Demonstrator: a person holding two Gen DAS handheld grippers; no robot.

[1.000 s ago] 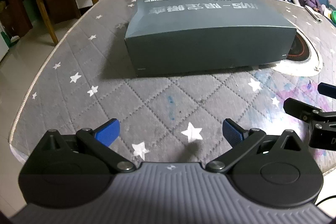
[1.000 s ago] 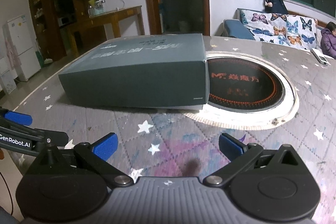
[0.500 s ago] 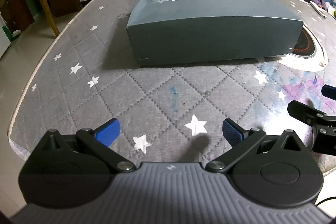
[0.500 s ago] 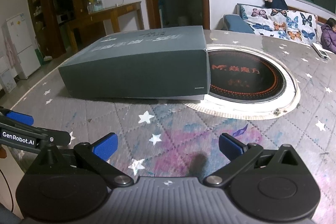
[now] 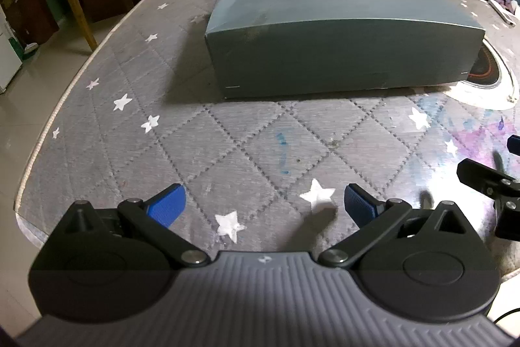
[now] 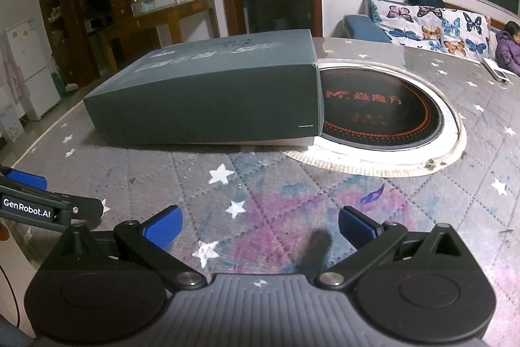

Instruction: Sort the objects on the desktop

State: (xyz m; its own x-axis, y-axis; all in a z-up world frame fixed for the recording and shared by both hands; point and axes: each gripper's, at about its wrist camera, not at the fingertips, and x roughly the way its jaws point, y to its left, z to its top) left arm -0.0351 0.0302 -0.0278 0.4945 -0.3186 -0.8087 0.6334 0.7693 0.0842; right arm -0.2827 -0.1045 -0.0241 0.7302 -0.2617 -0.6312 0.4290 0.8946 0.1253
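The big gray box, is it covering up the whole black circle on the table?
No, the gray box overlaps only the left edge of the black circle, and most of it shows.

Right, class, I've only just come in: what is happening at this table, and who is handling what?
A person holds two grippers over a round table covered by a starred quilted cloth. The left gripper and the right gripper are both open and hold nothing. Ahead of them lies a large grey box, untouched, one end overlapping the round cooktop set into the table. Nothing has been picked up yet.
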